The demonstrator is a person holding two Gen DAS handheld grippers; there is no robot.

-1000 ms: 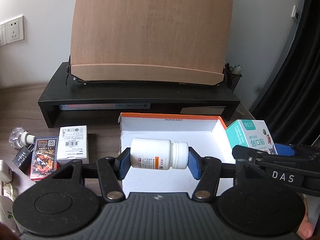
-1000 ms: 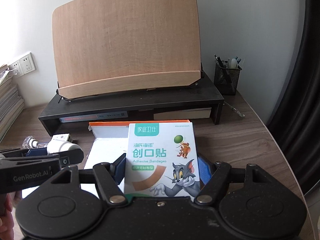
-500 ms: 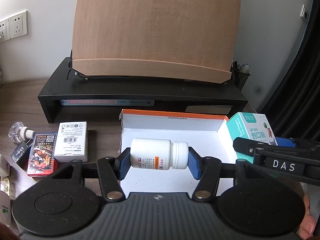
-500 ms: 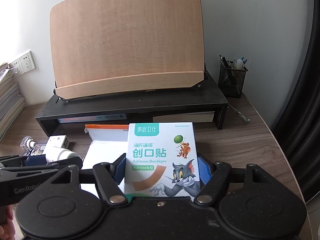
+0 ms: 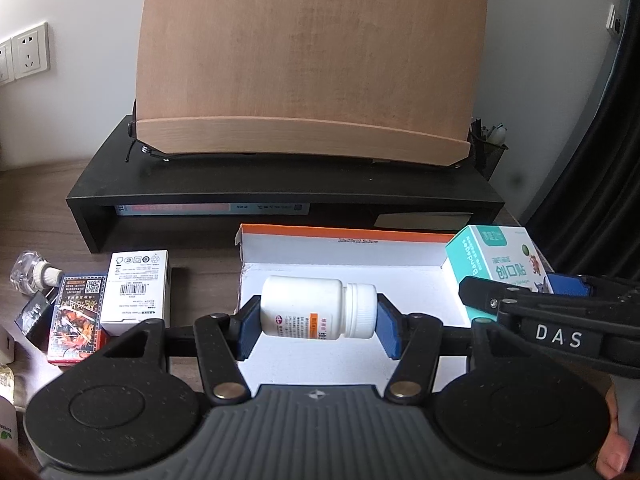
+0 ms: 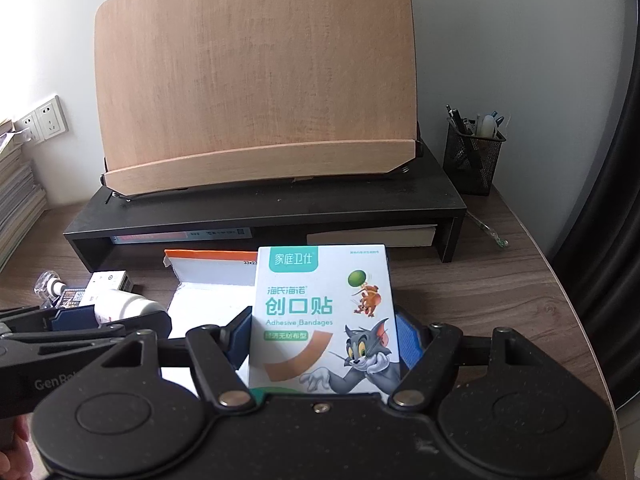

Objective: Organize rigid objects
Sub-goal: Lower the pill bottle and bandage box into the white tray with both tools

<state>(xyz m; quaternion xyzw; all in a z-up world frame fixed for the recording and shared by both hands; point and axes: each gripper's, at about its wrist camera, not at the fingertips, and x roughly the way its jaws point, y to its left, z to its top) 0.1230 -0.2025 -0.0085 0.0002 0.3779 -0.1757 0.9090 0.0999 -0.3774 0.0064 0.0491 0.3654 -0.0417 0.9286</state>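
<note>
My left gripper (image 5: 318,326) is shut on a white pill bottle (image 5: 316,307), held sideways above the open white box with an orange rim (image 5: 344,236). My right gripper (image 6: 324,334) is shut on an adhesive bandage box (image 6: 324,316), held upright over the right side of the same white box (image 6: 208,258). The bandage box also shows at the right of the left wrist view (image 5: 496,268). The pill bottle shows at the left of the right wrist view (image 6: 124,306).
A black monitor riser (image 5: 280,196) with a wooden board (image 5: 312,60) stands behind the box. A white carton (image 5: 136,284), a card deck (image 5: 78,318) and a small glass bottle (image 5: 30,278) lie at the left. A mesh pen cup (image 6: 474,156) stands at the back right.
Both grippers have risen and drawn back a little with their loads; the desk items appear lower and farther in both views. Grips are unchanged.
</note>
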